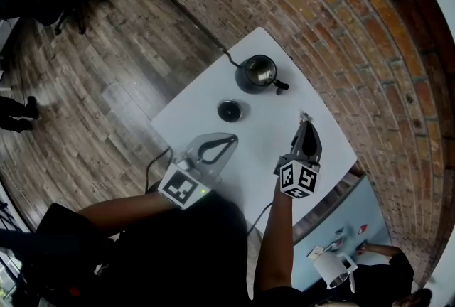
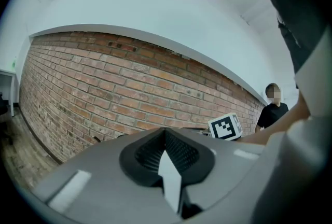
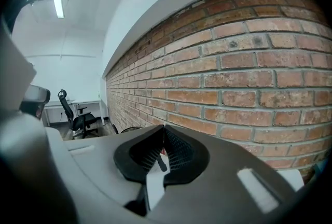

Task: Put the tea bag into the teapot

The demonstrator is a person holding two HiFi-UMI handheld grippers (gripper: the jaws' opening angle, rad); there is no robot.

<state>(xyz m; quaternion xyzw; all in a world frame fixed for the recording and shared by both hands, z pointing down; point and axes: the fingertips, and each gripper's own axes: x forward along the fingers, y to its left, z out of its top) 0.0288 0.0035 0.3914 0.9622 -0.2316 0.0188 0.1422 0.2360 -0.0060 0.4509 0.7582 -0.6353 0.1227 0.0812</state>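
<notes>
Tea bag (image 3: 163, 151) was not yet in the teapot (image 1: 257, 72). By my reading it was the small pale scrap with a touch of red pinched at the very tips of the right gripper (image 1: 304, 121), too small and too far inside the pads to tell whether the bag itself or only its tag or string was caught. That gripper's jaws were closed on it, held above the right side of the white table (image 1: 264, 129) and pointing roughly toward the pot, which stood well apart from it near the far edge by the brick wall. The teapot looked ready: dark and round, its mouth uncovered and showing a shiny inside, a spout or handle sticking out on one side and a thin cord trailing off the other. A small dark round piece (image 1: 229, 111), probably its lid, lay on the table just in front of it. The left gripper (image 1: 234, 137) hung over the near edge of the table with its jaws brought together on nothing, only the pale tabletop showing behind the pads. So the pick-up seemed done. What was left was the carry over the open mouth, the release of the tea bag into it, and perhaps replacing the lid.
</notes>
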